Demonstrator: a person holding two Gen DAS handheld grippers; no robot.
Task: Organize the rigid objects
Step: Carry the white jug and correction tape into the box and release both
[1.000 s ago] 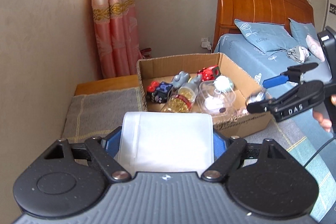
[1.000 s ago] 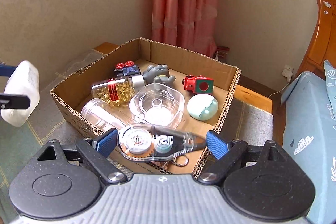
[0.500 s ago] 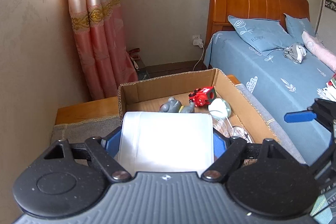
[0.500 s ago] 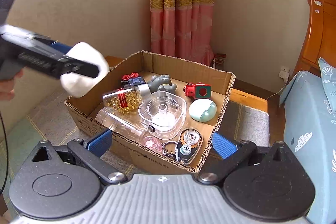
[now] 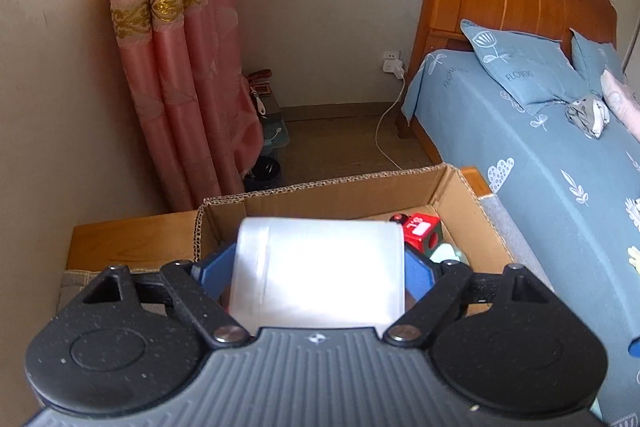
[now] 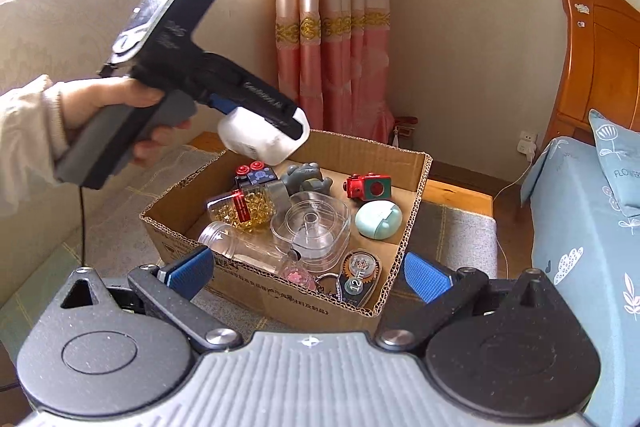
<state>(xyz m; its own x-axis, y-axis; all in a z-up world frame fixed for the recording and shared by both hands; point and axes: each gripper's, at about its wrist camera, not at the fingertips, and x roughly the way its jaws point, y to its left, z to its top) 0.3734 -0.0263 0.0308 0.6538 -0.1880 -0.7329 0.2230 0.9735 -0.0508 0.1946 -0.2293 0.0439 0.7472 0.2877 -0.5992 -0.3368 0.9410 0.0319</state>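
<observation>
Left tongs (image 5: 320,269) carry a white plastic bottle (image 5: 320,271) crosswise between the blue pads; their jaws have just been opening, and the pads still sit against both bottle ends, so it reads as held. In the right wrist view the left tongs (image 6: 276,135) hang above the back-left rim of the cardboard box (image 6: 412,195), bottle (image 6: 262,139) clear of the rim and above the contents, not touching anything. A hand (image 6: 116,111) in a pale sleeve grips the handle.

Right tongs (image 6: 308,273) stand fully apart with nothing between the pads, just short of the box's near wall.

Box contents, all packed toward the left and front:
- bottle of yellow capsules (image 6: 244,207) lying on its side
- clear jar (image 6: 232,243) along the near wall
- clear square container (image 6: 314,231) in the middle
- grey figure (image 6: 306,179) and a dark robot toy (image 6: 256,175) at the back
- red cube toy (image 6: 368,185) back right
- mint oval case (image 6: 378,219) right
- correction tape (image 6: 358,277) in the front right corner, beside a key ring

Free floor inside the box: a strip along the back wall and the back-right corner past the red cube toy (image 5: 420,227).

Box sits on a grey mat on the desk (image 6: 456,191), bed (image 6: 580,227) close on the right, pink curtain (image 6: 332,27) behind.
</observation>
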